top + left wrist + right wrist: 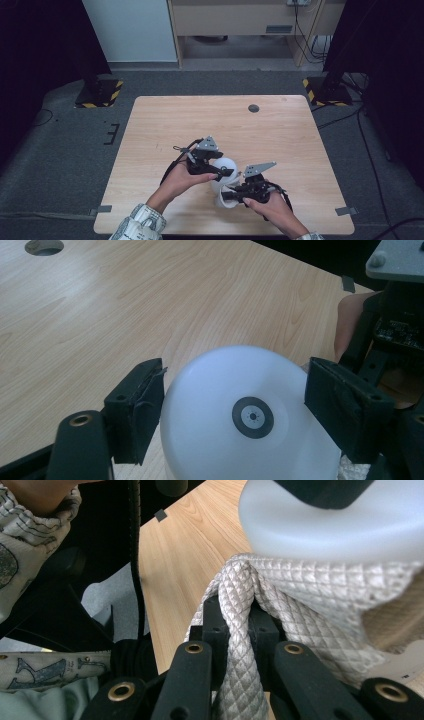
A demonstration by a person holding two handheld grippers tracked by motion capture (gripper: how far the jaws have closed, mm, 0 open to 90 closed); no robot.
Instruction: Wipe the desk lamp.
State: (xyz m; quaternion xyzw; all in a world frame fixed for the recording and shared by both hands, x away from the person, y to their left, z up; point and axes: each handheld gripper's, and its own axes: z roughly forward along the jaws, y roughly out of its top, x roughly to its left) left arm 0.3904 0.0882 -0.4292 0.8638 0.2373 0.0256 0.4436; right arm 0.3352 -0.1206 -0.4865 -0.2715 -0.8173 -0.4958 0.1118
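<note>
White plastic dome (223, 167), smooth and likely slippery, sits at lower centre of the high view on the worktop (165, 120).

Left gripper view: your left gripper (235, 405) fingers (142, 402) straddle the dome, spread.

Right gripper view: your right gripper (239, 630) fingers pinch soft quilted wrap (310, 595); hold it there.

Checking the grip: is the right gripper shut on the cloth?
Shut: the right gripper pinches a fold of the quilted cloth between its closed jaws.

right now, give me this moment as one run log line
left tool: jaws around round white plastic lid, contact unclear | right tool: shut on white quilted fabric cover | surface: light wooden table
</note>
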